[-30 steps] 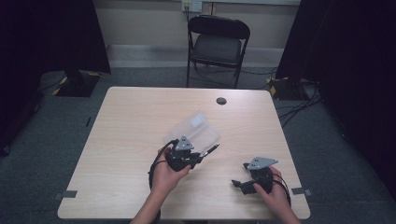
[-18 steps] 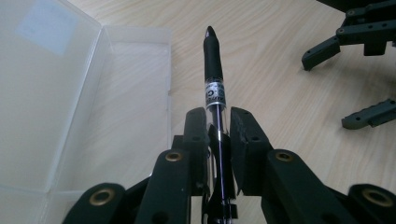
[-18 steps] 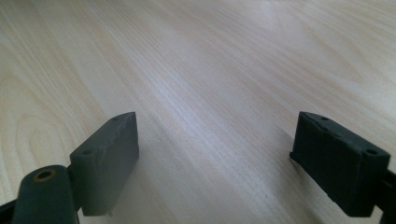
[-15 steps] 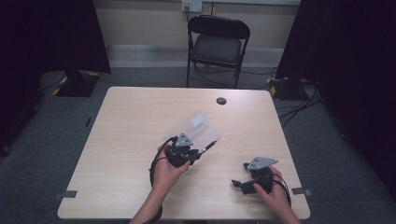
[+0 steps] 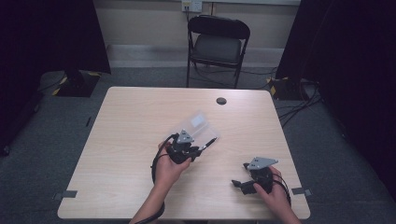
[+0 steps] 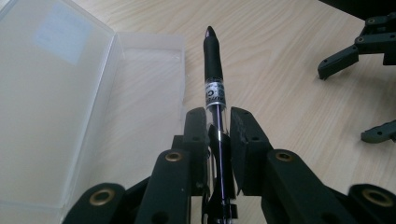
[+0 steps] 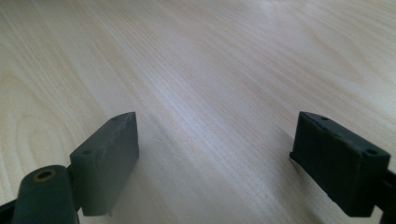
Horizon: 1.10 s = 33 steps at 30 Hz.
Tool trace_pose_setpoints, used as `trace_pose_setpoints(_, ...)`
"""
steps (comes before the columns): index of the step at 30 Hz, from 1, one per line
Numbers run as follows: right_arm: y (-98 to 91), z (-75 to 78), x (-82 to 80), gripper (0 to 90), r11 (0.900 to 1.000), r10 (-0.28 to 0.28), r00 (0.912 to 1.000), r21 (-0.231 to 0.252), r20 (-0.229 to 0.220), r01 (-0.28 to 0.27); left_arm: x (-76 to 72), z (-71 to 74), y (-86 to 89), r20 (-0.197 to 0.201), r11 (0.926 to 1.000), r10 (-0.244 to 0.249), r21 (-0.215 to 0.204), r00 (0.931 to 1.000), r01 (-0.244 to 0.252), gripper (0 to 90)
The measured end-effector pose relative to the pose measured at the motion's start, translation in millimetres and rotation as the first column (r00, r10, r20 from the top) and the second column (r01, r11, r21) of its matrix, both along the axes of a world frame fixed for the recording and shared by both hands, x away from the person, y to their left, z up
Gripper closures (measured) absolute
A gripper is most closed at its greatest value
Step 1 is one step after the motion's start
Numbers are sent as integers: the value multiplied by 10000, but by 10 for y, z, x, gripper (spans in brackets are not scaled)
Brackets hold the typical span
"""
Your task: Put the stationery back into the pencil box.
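The left gripper [image 6: 218, 122] pinches a pen [image 6: 214, 84] just beside the open clear case [image 6: 70, 107], not yet laid inside, while the right gripper [image 7: 217, 163], spread, waits on the bench [image 7: 210, 56].

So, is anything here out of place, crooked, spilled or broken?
Nothing stands out. The clear plastic case lies open and empty on the table, with no visible crack. The left claw is shut on a black pen, which sits straight between its jaws. The right claw is open over bare wood. Nothing is spilled.
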State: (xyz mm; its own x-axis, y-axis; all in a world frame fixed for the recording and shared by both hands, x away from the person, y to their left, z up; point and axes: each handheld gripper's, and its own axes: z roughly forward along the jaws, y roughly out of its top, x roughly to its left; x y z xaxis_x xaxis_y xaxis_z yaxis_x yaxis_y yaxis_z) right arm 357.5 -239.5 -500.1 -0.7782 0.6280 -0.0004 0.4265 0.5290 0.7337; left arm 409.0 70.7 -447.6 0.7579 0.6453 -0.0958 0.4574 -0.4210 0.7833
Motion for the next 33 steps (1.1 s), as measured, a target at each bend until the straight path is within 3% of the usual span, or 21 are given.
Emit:
trace_pose_setpoints(9, -1, 0, 1, 137, 10000, 11, 10000, -8, 12, -11, 67, 0, -8, 72, 9997, 92, -223, 9999, -91, 775)
trace_pose_setpoints(25, 0, 0, 0, 137, 10000, 2, 10000, -3, 1, -2, 193, 17, -49, 88, 9997, 252, -51, 9996, -251, 775)
trace_pose_setpoints(33, 0, 0, 1, 137, 10000, 6, 10000, 1, 11, -6, 261, 1, -96, 74, 9989, 380, -289, 9992, -378, 775)
